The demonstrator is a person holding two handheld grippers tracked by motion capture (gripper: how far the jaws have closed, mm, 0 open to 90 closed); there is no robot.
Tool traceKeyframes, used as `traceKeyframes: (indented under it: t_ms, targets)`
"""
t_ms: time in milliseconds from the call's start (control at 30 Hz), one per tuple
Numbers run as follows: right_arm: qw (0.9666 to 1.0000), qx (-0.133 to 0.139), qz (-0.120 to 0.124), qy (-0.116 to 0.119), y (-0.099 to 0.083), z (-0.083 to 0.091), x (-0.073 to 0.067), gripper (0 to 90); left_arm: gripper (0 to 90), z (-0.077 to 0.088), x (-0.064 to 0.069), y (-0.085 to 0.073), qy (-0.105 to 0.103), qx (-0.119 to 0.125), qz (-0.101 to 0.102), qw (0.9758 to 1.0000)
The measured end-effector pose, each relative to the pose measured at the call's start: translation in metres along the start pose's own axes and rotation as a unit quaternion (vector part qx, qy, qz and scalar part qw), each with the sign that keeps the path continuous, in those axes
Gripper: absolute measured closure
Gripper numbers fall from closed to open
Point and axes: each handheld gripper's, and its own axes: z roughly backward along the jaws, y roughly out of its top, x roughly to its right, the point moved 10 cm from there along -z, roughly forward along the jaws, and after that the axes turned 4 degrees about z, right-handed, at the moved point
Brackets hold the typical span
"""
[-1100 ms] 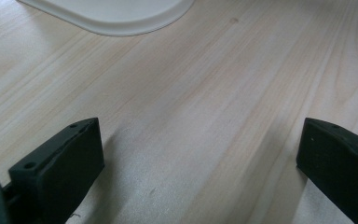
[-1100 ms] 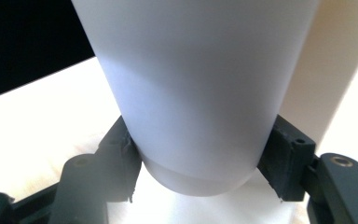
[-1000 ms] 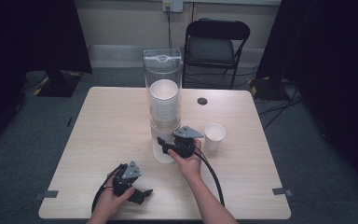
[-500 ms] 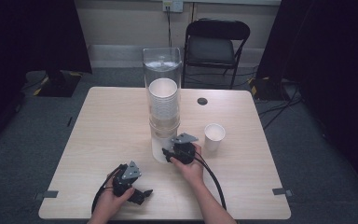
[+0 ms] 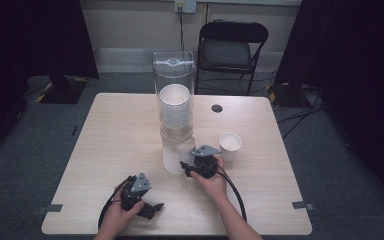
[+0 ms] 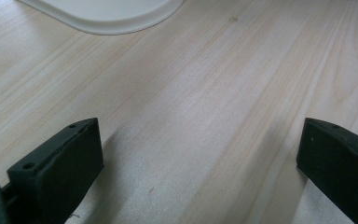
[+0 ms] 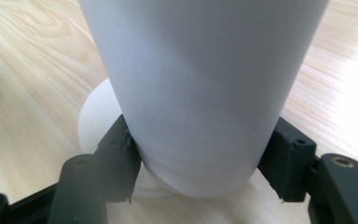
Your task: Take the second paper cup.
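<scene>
White paper cup (image 7: 200, 93) gripped near its lower end by the right gripper (image 5: 196, 167); both black jaws press against its sides. In the high view the cup (image 5: 176, 156) sits just below the clear cup dispenser (image 5: 174, 95), at mid-table, in line with the stack of cups (image 5: 174, 107) inside the tube. Right gripper view shows a round white base (image 7: 93, 121) on the tabletop beneath the cup, partly hidden by it; cannot tell whether the two touch.

A second paper cup (image 5: 230, 145) stands upright and mouth-up just to the right of the right gripper, apart from it.

Left gripper (image 5: 145, 205) rests low near the front edge of the table, well apart from the cups. Jaws spread wide, nothing between them but bare wood grain; a pale rounded edge (image 6: 107, 16) shows at the top of its view.

Surface: light wood-grain table (image 5: 110, 135), rounded corners, a small dark round grommet (image 5: 217, 108) toward the far right. Tape marks on the grey carpet at both front corners.

Room: black folding chair (image 5: 232, 50) behind the table, dark curtains on both sides, pale wall with an outlet (image 5: 185, 6), cables running along the floor.
</scene>
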Motion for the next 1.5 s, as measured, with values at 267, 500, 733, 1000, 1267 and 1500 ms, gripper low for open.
traceKeyframes:
  t_ms: [267, 500, 733, 1000, 1267, 1500]
  targets:
    - [1.0, 0.002, 0.009, 0.003, -0.002, 0.017, 0.006, 36.7, 0.0, 0.0, 0.0, 0.0, 0.001, 0.0, -0.002, 1.0]
    - [0.9999, -0.013, 0.005, 0.0, -0.02, 0.027, 0.016, 36.4, 0.0, 0.0, 0.0, 0.0, 0.0, 0.0, -0.002, 1.0]
    - [0.9998, -0.018, -0.005, -0.004, -0.033, 0.041, 0.032, 36.2, 0.0, 0.0, 0.0, 0.0, 0.0, 0.002, -0.003, 1.0]
    - [0.9997, -0.019, -0.012, 0.005, -0.047, 0.056, 0.032, 36.0, 0.0, -0.001, 0.0, 0.001, -0.001, 0.004, -0.002, 1.0]
    - [0.9993, -0.033, -0.01, 0.013, -0.06, 0.07, 0.037, 35.7, 0.0, -0.001, 0.0, 0.001, -0.003, 0.008, 0.0, 1.0]
    - [0.999, -0.042, -0.012, 0.008, -0.068, 0.078, 0.045, 35.5, 0.0, 0.0, 0.0, 0.0, 0.0, 0.005, 0.001, 1.0]
